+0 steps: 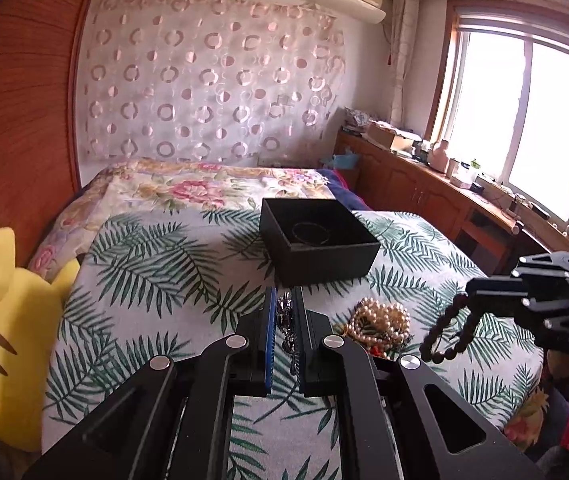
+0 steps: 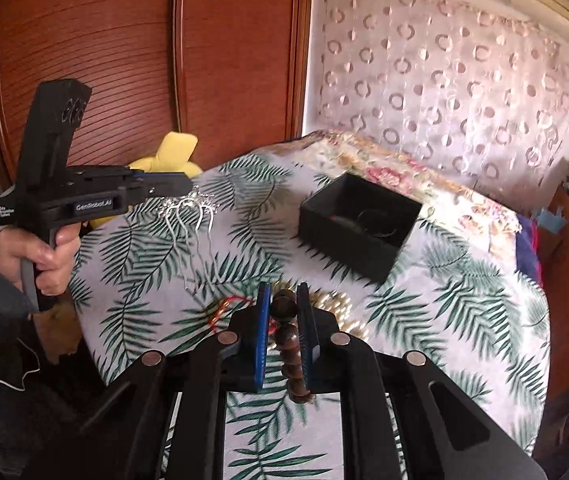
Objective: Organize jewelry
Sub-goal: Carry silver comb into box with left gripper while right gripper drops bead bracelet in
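My left gripper [image 1: 284, 300] is shut on a silver hair comb [image 1: 285, 320], held above the leaf-print bedspread; from the right wrist view the comb [image 2: 190, 212] hangs prongs down from that gripper [image 2: 188, 186]. My right gripper [image 2: 283, 300] is shut on a dark brown bead bracelet [image 2: 290, 340], lifted off the bed. In the left wrist view the bracelet [image 1: 444, 332] dangles as a loop from the right gripper [image 1: 470, 290]. A black open box [image 1: 318, 246] sits further back with a thin bangle inside; it also shows in the right wrist view [image 2: 358, 226]. A pearl necklace pile [image 1: 382, 320] lies on the bed.
A red string piece [image 2: 228, 308] lies by the pearls [image 2: 336, 306]. A yellow plush toy [image 1: 4, 344] sits at the bed's left side. A wooden wardrobe [image 2: 124, 60] stands behind, and a cluttered wooden counter [image 1: 424, 176] runs under the window. A hand [image 2: 44, 252] grips the left tool.
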The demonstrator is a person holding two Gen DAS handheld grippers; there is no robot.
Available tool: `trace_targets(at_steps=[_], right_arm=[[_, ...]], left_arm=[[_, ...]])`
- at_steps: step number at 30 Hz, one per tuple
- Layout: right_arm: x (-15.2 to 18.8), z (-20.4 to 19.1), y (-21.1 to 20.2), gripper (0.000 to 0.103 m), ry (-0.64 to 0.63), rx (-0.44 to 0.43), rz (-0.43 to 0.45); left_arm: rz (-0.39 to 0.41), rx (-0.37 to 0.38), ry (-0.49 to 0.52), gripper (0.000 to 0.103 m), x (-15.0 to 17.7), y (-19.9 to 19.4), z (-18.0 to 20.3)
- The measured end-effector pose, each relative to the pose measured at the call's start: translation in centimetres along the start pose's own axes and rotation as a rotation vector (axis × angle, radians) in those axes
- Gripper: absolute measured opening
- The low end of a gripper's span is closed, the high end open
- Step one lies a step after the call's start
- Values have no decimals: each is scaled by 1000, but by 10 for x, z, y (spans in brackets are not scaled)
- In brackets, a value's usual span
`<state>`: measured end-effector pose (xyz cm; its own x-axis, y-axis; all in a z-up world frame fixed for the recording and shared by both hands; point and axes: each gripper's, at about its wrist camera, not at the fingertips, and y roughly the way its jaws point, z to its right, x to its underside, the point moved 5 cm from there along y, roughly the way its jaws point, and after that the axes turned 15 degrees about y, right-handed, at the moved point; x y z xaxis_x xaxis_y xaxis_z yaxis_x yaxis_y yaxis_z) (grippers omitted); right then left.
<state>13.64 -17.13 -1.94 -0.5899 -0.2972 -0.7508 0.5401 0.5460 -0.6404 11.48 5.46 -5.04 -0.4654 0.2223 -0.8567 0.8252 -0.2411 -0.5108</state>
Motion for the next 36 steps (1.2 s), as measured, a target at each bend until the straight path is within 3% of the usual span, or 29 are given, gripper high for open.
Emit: trace_targets(at_steps=[19, 29, 36], right_arm=[[-74, 51, 20, 15, -3, 111, 78], [-118, 62, 46, 15, -5, 114, 93], [-122, 75, 76, 15, 27, 87, 56]], left_arm=[[32, -27, 68, 7, -56, 29, -3], [67, -31, 90, 7, -93, 46, -1], [71, -22, 75, 7, -112, 73, -9]])
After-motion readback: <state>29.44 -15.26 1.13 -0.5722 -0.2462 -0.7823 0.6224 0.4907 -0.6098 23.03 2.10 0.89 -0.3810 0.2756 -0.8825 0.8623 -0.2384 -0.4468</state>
